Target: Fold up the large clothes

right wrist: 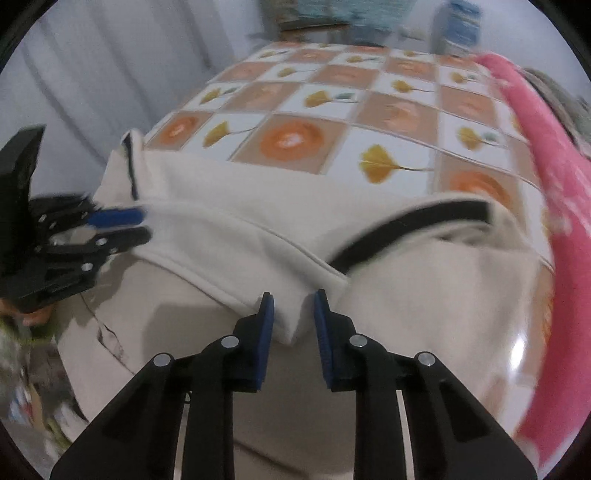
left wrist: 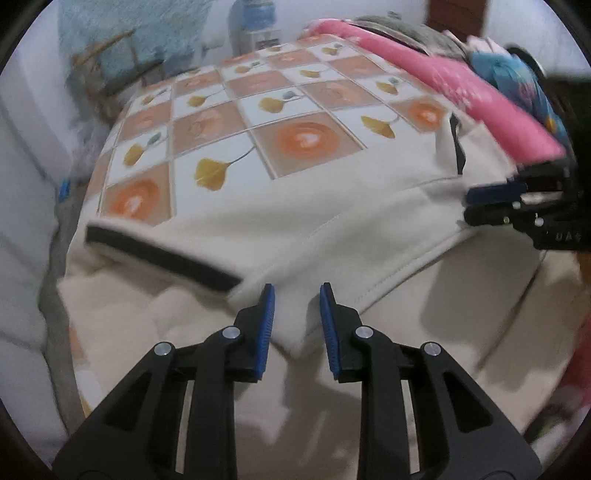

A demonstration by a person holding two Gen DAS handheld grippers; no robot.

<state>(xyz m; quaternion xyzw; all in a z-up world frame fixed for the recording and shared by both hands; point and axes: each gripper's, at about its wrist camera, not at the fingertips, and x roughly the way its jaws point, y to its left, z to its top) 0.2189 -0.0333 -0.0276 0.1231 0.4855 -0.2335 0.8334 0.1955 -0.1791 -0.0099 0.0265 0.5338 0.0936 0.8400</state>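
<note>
A large cream garment [left wrist: 314, 221] with black trim [left wrist: 162, 258] lies over the near edge of a table covered by a tile-print cloth [left wrist: 280, 99]. In the left wrist view my left gripper [left wrist: 297, 291] is shut on a thick folded edge of it, and the fabric fills the gap between the blue pads. My right gripper [left wrist: 469, 205] shows at the right edge, at the same hem. In the right wrist view the right gripper [right wrist: 293, 297] is shut on a folded corner of the garment [right wrist: 221, 229], below a black band [right wrist: 406, 221]. The left gripper [right wrist: 144, 223] is at the far left.
A pink cloth [left wrist: 461, 85] lies along the table's right side, with blue and grey clothes [left wrist: 509, 70] piled beyond it. A water dispenser [left wrist: 255, 22] stands behind the table. White curtains [right wrist: 92, 74] hang to the left. Clutter [right wrist: 29, 369] lies on the floor.
</note>
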